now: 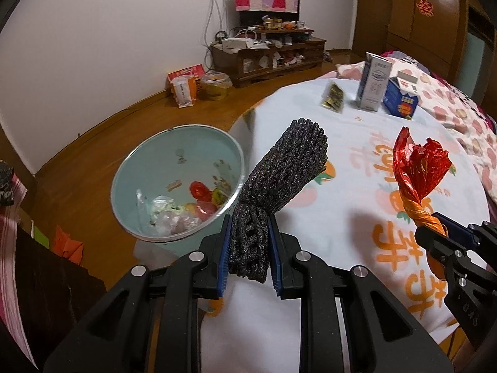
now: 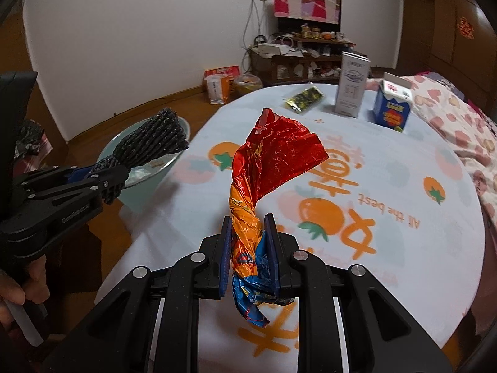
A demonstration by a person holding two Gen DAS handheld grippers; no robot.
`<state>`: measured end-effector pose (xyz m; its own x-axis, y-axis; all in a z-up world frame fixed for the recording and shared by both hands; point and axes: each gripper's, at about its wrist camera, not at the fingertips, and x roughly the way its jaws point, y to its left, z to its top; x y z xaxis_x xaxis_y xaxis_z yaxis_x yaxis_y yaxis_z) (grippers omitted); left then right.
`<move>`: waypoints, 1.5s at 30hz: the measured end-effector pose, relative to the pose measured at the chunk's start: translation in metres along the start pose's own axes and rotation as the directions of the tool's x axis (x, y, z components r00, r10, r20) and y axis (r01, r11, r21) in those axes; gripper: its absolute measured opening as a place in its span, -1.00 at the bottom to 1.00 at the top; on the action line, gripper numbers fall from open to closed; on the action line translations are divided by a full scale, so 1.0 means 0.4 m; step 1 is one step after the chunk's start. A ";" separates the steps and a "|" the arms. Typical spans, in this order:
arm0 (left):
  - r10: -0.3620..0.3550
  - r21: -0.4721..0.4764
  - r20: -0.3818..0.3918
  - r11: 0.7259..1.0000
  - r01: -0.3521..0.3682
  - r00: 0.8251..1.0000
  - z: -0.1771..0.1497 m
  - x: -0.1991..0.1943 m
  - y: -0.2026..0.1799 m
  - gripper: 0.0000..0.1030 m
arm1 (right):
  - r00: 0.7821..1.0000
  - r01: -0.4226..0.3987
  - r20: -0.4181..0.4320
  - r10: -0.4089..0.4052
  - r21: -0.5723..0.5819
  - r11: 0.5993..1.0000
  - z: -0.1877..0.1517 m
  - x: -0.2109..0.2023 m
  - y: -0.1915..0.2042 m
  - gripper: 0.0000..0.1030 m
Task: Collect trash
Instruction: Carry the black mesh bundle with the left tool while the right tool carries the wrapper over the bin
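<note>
My left gripper (image 1: 248, 222) is shut on a black foam net sleeve (image 1: 289, 168) and holds it above the table edge, next to the pale green bin (image 1: 149, 161). The bin holds several wrappers. My right gripper (image 2: 248, 227) is shut on a twisted red and orange foil wrapper (image 2: 273, 158), held above the round table (image 2: 403, 217). In the left wrist view the right gripper (image 1: 441, 225) and its wrapper (image 1: 416, 168) are at the right. In the right wrist view the left gripper (image 2: 102, 171) and net sleeve (image 2: 155, 140) hang over the bin (image 2: 115, 146).
At the table's far side lie a dark snack packet (image 1: 334, 96), a tall white carton (image 1: 372, 82) and a blue carton (image 1: 402, 99). A bed with a pink patterned cover (image 1: 459, 115) lies to the right. A TV cabinet (image 1: 267, 56) and bags stand by the far wall.
</note>
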<state>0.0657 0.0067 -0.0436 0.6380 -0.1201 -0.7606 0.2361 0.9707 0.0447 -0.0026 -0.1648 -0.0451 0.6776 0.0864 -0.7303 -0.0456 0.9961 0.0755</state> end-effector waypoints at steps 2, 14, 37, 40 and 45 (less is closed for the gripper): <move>0.008 -0.013 0.000 1.000 -0.008 1.000 0.000 0.002 0.017 -0.58 | 1.000 -0.010 -0.002 0.010 -0.010 1.000 0.007 0.007 0.016 -0.59; 0.051 -0.098 0.005 0.994 -0.050 0.999 0.009 0.009 0.115 -0.58 | 0.999 -0.049 0.001 0.049 -0.077 0.996 0.050 0.041 0.100 -0.59; 0.114 -0.228 -0.005 0.967 -0.112 0.993 0.026 0.041 0.260 -0.58 | 0.992 -0.122 0.000 0.124 -0.166 0.979 0.139 0.111 0.247 -0.59; 0.121 -0.243 -0.008 0.963 -0.119 0.993 0.027 0.049 0.280 -0.58 | 0.992 -0.127 -0.003 0.129 -0.171 0.977 0.152 0.125 0.261 -0.59; 0.134 -0.261 -0.014 0.956 -0.133 0.991 0.040 0.062 0.314 -0.58 | 0.991 -0.131 -0.009 0.132 -0.182 0.974 0.180 0.161 0.284 -0.59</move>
<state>0.1230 0.1224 -0.0466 0.6539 0.0142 -0.7565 -0.0509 0.9984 -0.0253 0.0886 -0.0472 -0.0348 0.6588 0.2168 -0.7204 -0.2672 0.9626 0.0453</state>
